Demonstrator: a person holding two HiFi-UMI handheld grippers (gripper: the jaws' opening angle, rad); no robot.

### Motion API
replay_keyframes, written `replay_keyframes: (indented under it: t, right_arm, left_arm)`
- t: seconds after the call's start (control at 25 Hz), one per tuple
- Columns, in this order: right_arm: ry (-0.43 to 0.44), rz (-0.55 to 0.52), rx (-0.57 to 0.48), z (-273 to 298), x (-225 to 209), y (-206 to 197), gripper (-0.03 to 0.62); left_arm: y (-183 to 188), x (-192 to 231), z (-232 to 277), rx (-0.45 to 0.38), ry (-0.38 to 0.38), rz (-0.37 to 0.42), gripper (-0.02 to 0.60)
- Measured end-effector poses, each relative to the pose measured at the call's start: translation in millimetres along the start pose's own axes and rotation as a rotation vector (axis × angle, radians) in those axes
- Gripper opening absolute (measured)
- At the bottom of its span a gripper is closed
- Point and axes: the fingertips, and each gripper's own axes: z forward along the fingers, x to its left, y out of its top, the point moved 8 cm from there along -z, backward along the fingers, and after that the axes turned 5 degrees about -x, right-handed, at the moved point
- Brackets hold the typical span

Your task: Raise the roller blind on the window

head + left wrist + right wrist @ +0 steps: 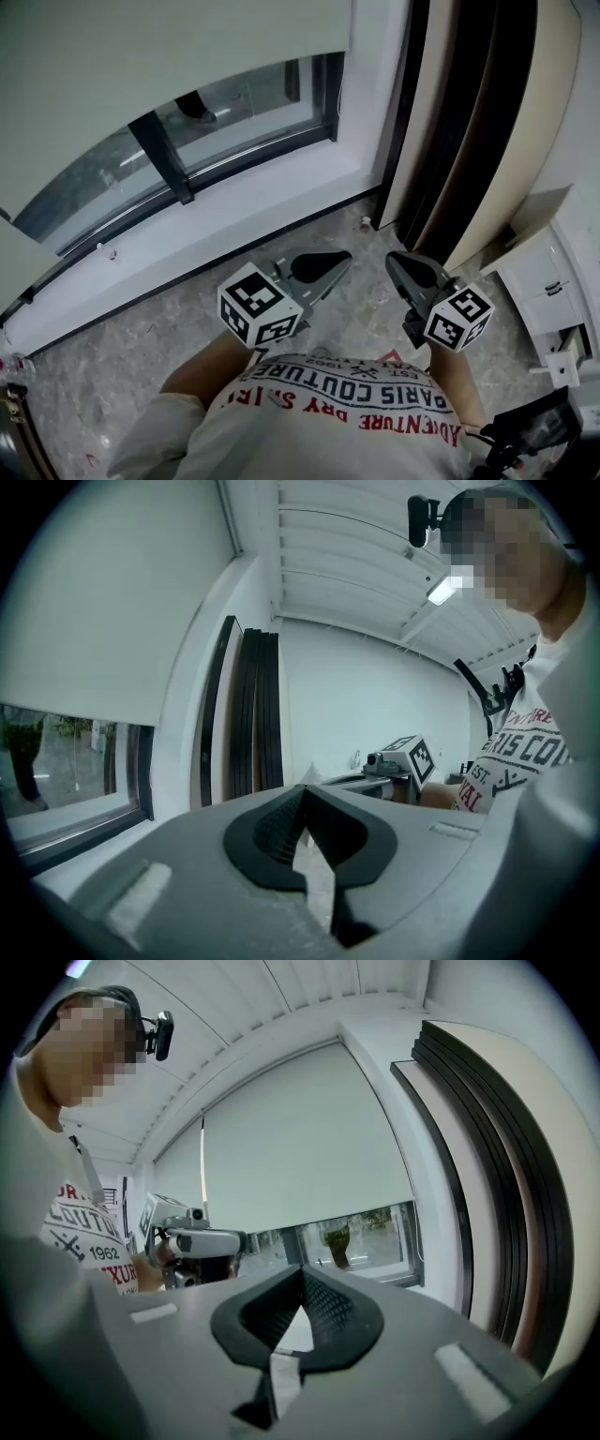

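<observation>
A window (187,131) is seen at upper left, its roller blind (169,47) mostly lowered. The left claw (333,262) and right claw (401,265) are held pressed together and empty. The approach is judged under way, and the thin cord (202,1176) must be grasped next.

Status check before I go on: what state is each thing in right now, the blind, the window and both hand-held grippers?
Roller blind: lowered most of the way, not yet raised.
Window: only a low strip of glass uncovered.
Pull cord: hanging free at the blind's edge, ungripped.
Left hand-held gripper: shut, empty.
Right hand-held gripper: shut, empty.
</observation>
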Motion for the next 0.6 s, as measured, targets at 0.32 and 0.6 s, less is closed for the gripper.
replay_keyframes:
  t: [0.32, 0.6]
  right_arm:
    - [0.001, -0.006, -0.032, 53.6, -46.4, 14.6, 0.005]
    - [0.013, -0.004, -0.041, 93.4, -112.9, 27.2, 0.006]
  left_arm:
    - [9.9, 66.0, 26.0, 0.004, 0.008, 0.01, 0.002]
    - [2.9, 126.4, 69.8, 0.01, 0.032, -0.027, 0.002]
